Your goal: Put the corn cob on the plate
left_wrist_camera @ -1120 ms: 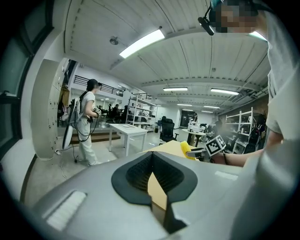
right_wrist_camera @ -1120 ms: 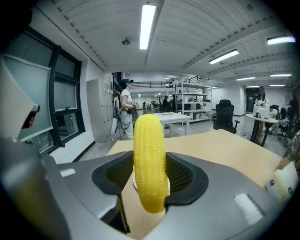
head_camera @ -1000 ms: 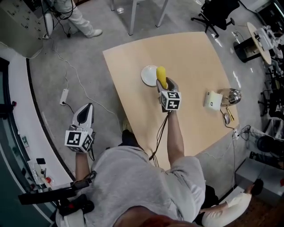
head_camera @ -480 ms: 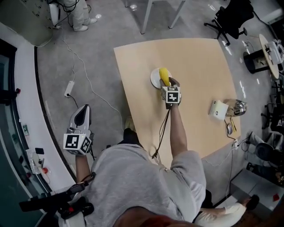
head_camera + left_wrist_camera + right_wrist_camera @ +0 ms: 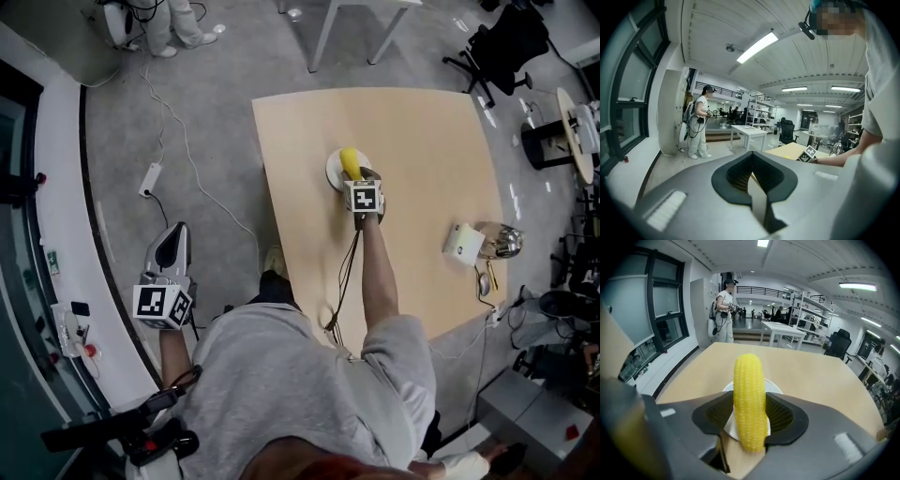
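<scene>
Corn cob: the yellow corn cob (image 5: 750, 397) is sitting between the jaws of the right hand-held gripper (image 5: 750, 417), its length pointing away along the jaws and its far end sticking out past them.
Corn cob's place: it is hanging directly over the white plate (image 5: 333, 172); the views are not showing whether it is touching the plate.
Right hand-held gripper: its jaws are pressing on the cob from both sides, with the dark ribbed pads (image 5: 783, 414) clamping its near half.
Plate: it is lying on the bench (image 5: 422, 131), towards the middle, and its rim is showing on either side of the cob.
Right arm: the person's bare forearm (image 5: 375, 272) is reaching out across the bench to the plate.
Left hand-held gripper: the left hand-held gripper (image 5: 752, 172) is being held off the bench, over the grey floor (image 5: 206, 122) at the person's left; its jaws are standing together with nothing between them.
Bench's right edge: a small white box (image 5: 462, 243) and a shiny metal object (image 5: 507, 241) are sitting just beside each other, well apart from the plate.
Floor: a white power strip (image 5: 150, 178) with its cable is lying left of the bench.
Background: a person in white (image 5: 724, 310) is standing by the wall beyond the bench.
</scene>
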A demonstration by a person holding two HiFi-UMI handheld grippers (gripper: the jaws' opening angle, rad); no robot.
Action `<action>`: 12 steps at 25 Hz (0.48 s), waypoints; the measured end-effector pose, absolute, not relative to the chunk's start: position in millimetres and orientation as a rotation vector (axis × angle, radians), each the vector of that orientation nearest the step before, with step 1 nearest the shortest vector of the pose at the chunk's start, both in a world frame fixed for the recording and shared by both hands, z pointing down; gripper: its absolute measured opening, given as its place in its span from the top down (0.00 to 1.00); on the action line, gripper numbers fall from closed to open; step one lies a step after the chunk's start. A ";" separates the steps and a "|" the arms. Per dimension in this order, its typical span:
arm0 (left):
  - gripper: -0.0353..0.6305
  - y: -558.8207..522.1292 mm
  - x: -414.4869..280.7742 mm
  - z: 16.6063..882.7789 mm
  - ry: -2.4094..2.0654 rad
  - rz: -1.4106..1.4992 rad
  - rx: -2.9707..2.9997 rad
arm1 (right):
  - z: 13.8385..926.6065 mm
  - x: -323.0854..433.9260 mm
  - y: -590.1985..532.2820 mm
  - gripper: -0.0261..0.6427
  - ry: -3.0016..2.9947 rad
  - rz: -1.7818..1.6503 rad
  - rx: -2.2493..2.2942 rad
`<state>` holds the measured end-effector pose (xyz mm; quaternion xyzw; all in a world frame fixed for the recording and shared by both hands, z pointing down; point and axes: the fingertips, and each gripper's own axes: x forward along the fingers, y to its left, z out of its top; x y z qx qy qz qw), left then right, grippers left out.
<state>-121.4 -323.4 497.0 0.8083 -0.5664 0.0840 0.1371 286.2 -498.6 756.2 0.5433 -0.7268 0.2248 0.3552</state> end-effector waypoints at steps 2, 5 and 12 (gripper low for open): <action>0.92 -323.2 -123.3 497.3 -1.645 0.243 2.334 | 762.2 286.6 -500.5 0.63 -1.862 0.580 1.393; 0.92 -323.6 -125.2 497.0 -1.650 0.241 2.329 | 767.0 284.7 -503.0 0.63 -1.845 0.570 1.383; 0.92 -321.6 -127.4 498.6 -1.651 0.240 2.321 | 778.2 279.1 -508.0 0.63 -1.831 0.573 1.363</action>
